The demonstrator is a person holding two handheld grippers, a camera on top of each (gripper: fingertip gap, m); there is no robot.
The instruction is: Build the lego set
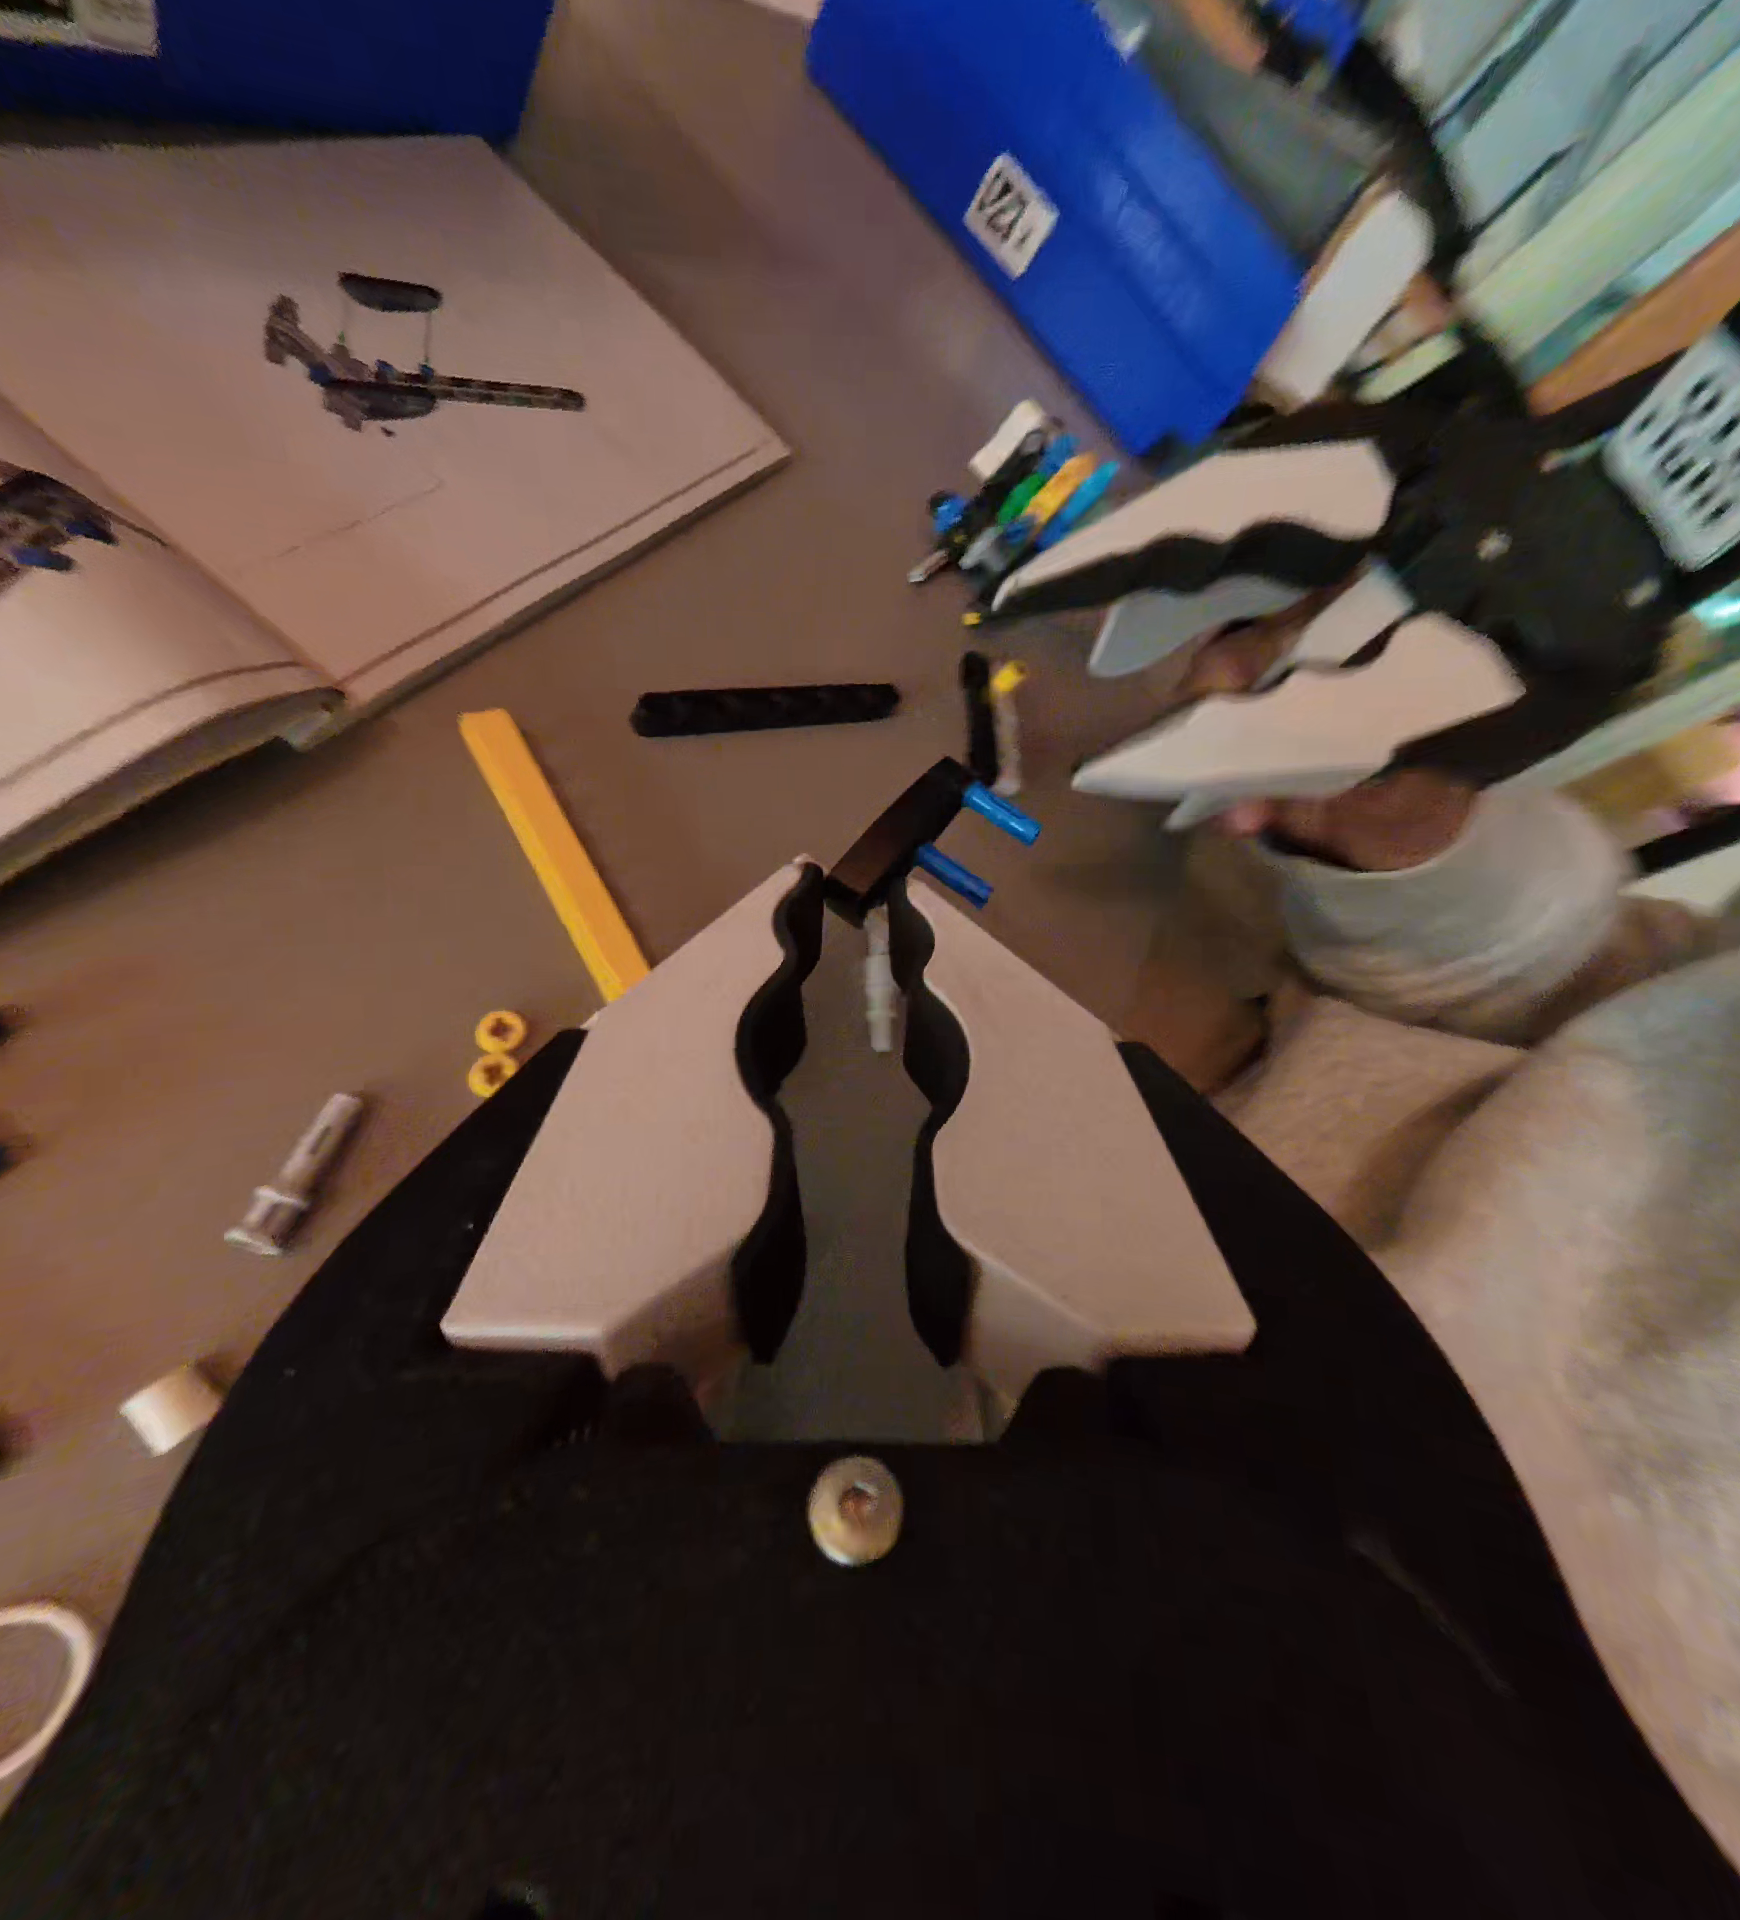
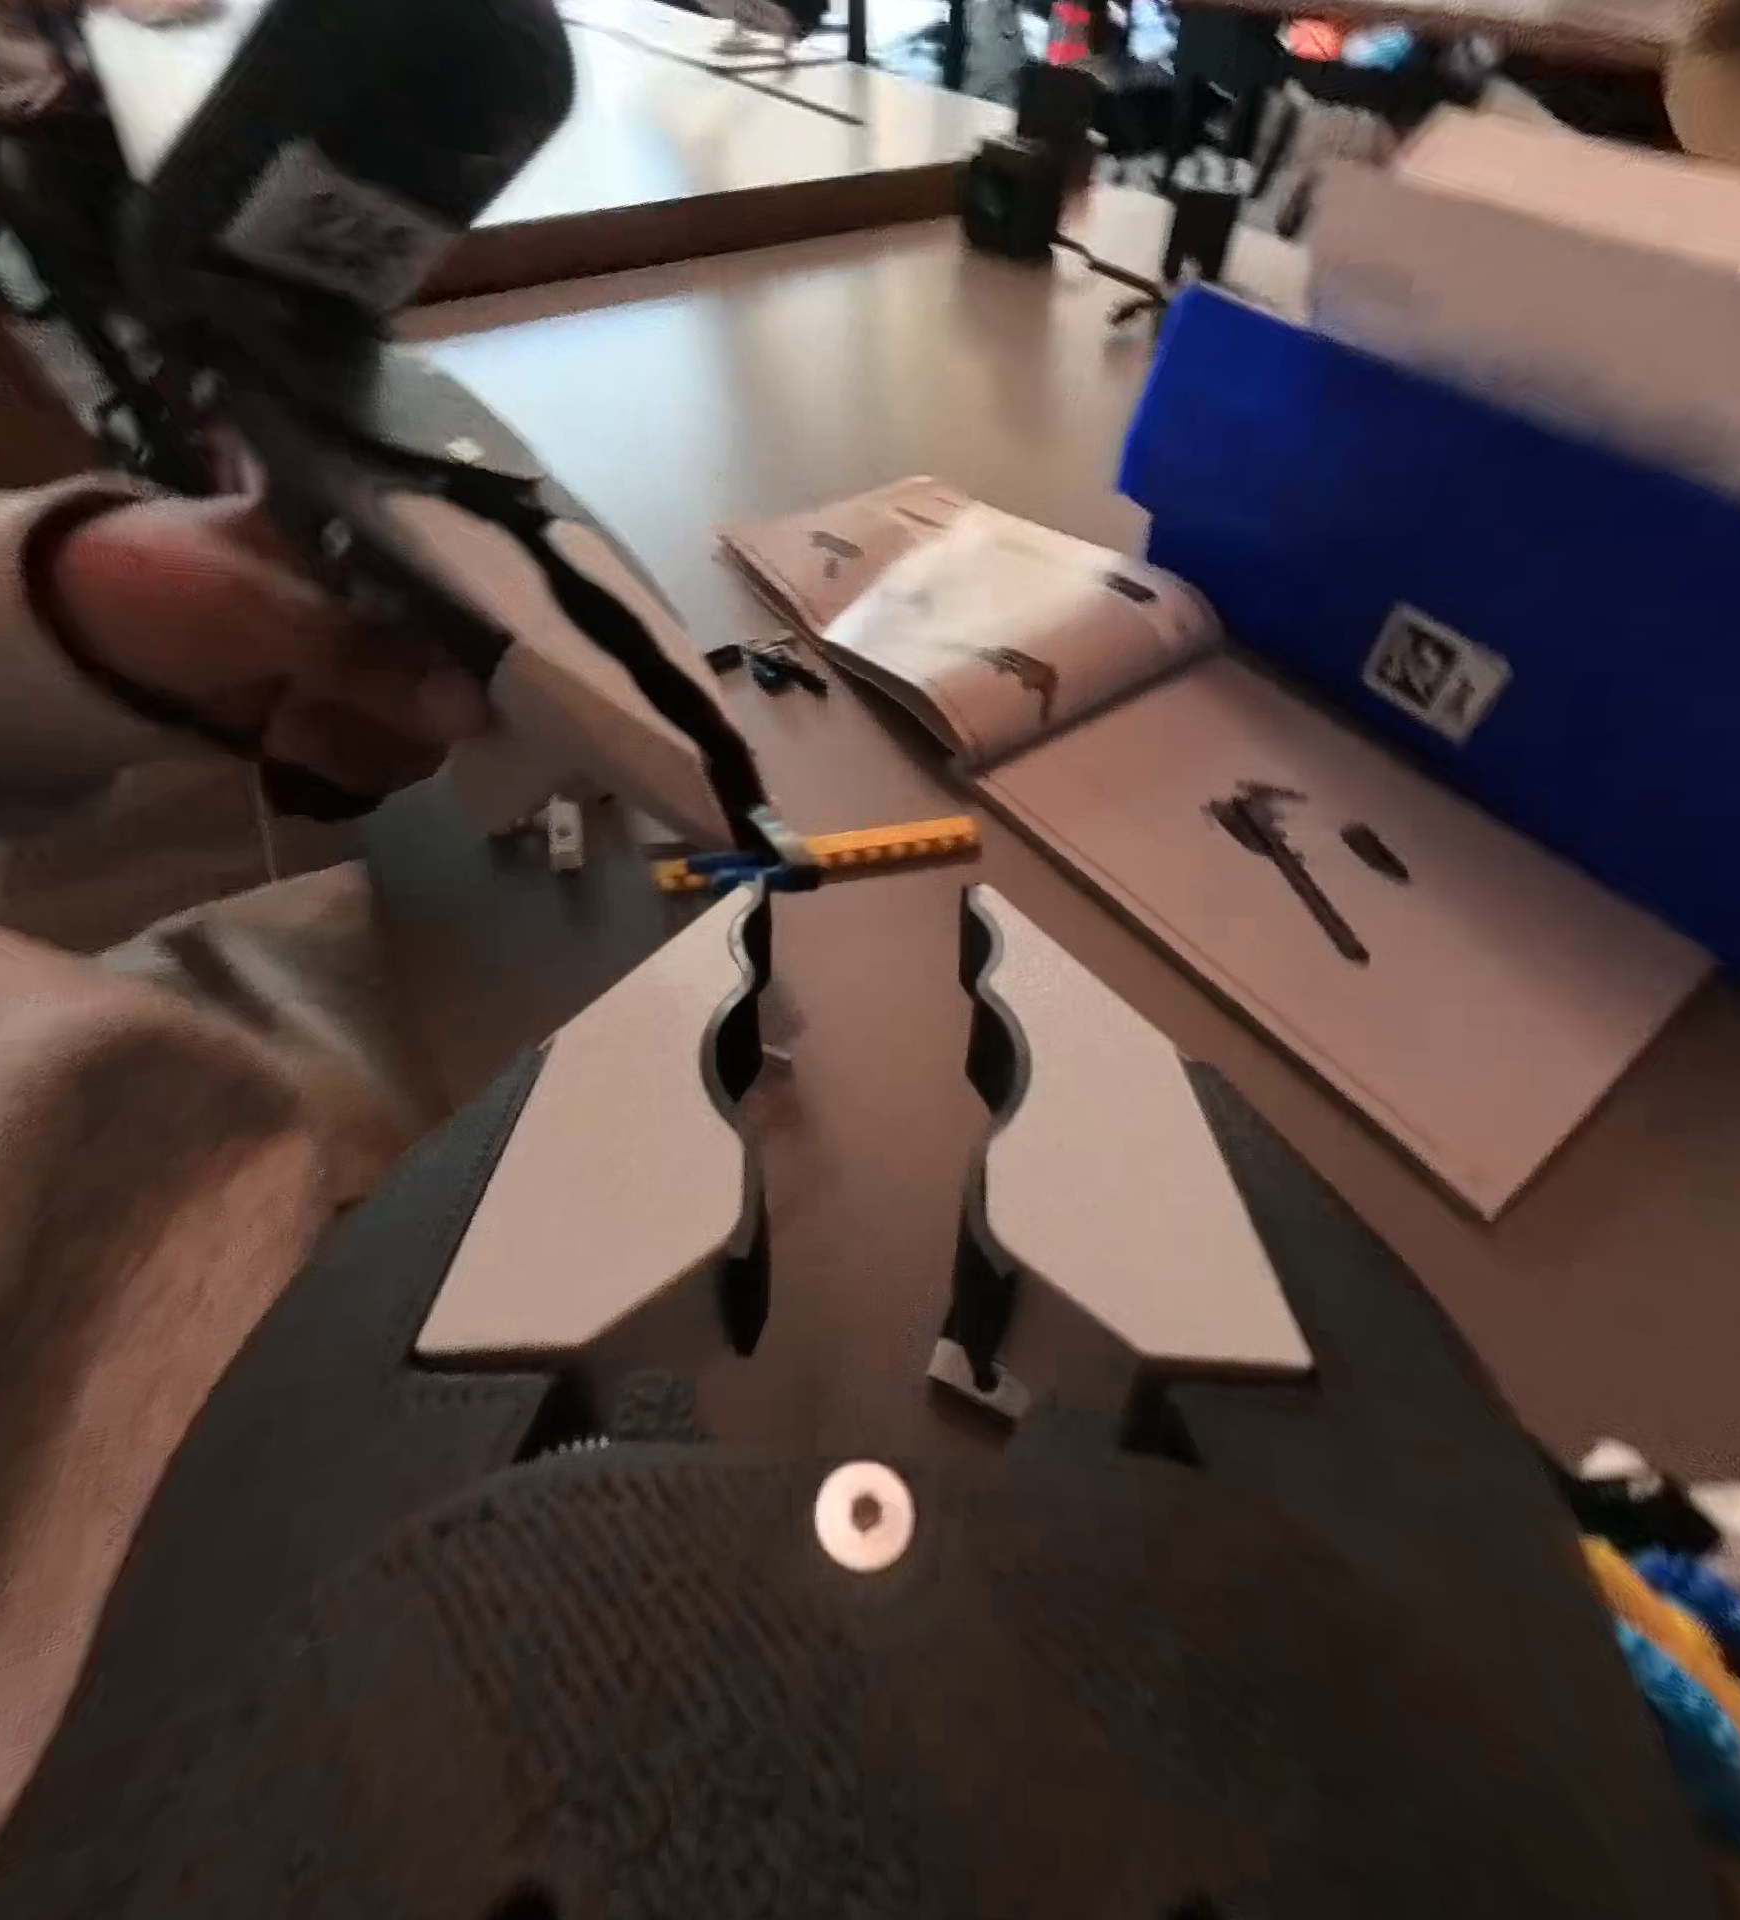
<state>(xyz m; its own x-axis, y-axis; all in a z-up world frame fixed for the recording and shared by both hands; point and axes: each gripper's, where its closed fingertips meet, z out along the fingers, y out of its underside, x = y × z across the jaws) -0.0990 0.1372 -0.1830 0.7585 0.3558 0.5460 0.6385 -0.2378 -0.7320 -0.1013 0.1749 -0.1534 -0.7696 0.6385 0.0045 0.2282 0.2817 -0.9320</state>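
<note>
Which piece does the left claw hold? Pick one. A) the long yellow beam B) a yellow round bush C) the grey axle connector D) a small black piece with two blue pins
D: in the left wrist view the left claw is shut on the small black piece, whose two blue pins stick out sideways, while the yellow beam lies on the table.

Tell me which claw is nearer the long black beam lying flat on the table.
Left. The left claw, shut on a small black piece with blue pins, sits just right of and nearer the camera than the black beam. The right claw hangs open farther right.
</note>
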